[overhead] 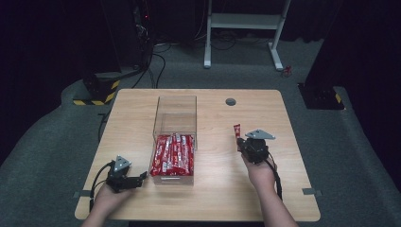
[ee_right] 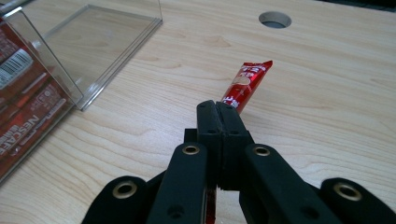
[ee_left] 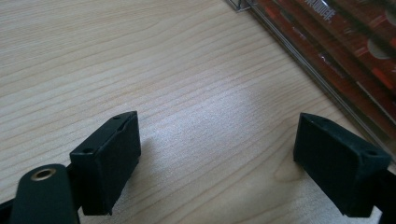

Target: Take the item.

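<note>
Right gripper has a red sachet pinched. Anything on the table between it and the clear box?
Nothing visible does. The right gripper is shut on the red sachet, and only bare table lies between it and the clear box. The box's own near wall is the one thing to lift over. The left gripper sits open on the box's far side.

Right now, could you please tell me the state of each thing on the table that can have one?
Clear box: open on top, near half packed with red sachets, far half bare.
Sachets in box: lying flat, side by side.
Single sachet: clamped in the right gripper, off the table.
Right gripper: shut on the single sachet.
Left gripper: open, holding nothing, beside the box.
</note>
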`<state>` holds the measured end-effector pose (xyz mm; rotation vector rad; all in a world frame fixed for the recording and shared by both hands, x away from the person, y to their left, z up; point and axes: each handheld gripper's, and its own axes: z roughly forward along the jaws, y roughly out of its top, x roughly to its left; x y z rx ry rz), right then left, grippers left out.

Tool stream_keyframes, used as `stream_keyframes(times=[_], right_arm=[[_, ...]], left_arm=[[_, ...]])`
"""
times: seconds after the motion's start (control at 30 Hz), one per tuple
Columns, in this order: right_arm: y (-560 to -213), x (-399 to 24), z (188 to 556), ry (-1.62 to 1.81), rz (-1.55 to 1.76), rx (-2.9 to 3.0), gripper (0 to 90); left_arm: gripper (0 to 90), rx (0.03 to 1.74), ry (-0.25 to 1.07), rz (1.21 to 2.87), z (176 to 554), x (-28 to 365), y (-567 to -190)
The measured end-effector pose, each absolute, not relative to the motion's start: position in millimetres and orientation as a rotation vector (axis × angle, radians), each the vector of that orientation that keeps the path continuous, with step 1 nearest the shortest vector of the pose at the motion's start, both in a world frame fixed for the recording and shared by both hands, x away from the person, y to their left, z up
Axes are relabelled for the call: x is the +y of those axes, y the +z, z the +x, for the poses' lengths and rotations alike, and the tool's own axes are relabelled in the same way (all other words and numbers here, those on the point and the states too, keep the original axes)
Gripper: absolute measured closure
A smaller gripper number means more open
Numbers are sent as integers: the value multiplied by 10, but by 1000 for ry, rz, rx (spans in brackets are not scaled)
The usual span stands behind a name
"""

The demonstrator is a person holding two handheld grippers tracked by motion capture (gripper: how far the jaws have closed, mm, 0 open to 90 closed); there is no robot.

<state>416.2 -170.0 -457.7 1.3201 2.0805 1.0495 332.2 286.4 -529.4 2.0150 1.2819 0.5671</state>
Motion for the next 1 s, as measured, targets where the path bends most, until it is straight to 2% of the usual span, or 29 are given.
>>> stream_keyframes(times=[1.0], right_arm=[[-4960,-1517,4373,984,1399,2127,891]], left_arm=[[151,1281,565,2017,3321,2862,-5294]])
